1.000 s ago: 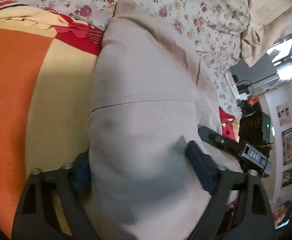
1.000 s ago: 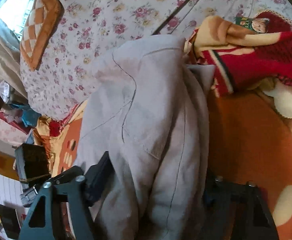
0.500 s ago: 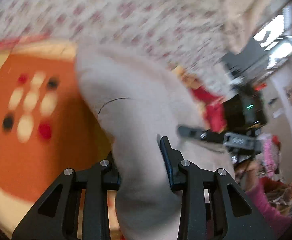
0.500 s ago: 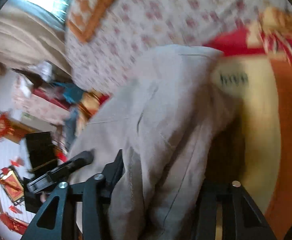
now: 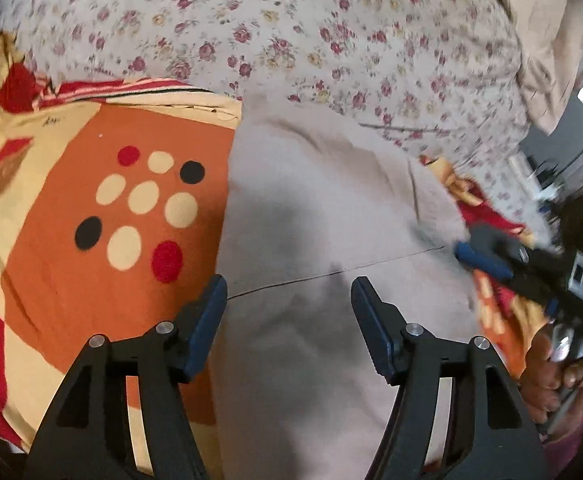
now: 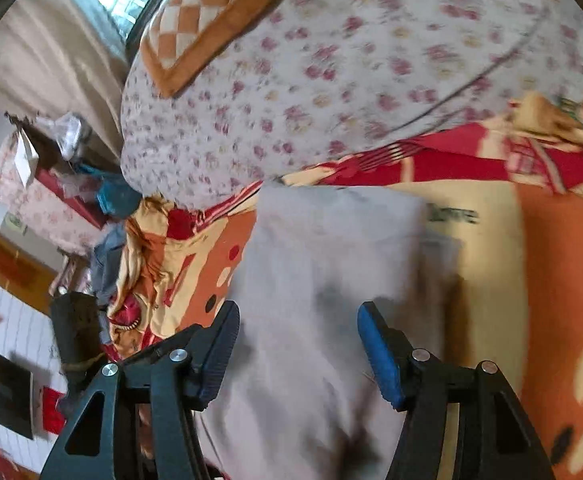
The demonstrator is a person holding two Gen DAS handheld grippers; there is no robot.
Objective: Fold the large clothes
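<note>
A pale grey-beige garment [image 5: 323,216] lies folded flat on an orange, cream and red patterned blanket [image 5: 91,152]. My left gripper [image 5: 287,312] is open and empty, held just above the garment's near part. My right gripper [image 6: 297,340] is open and empty too, above the same garment [image 6: 331,240] from its other side. The right gripper also shows in the left wrist view [image 5: 487,258] at the garment's right edge, blurred.
A floral quilt [image 5: 291,32] is heaped behind the garment. A checked orange cushion [image 6: 207,20] lies on it. The blanket's dotted orange area [image 6: 563,280] is to the right. Cluttered furniture [image 6: 59,168] stands beyond the bed edge.
Both grippers were shut on bunched folds of the garment and lifting it. Now both have opened and let go, and the garment lies flat on the blanket.
</note>
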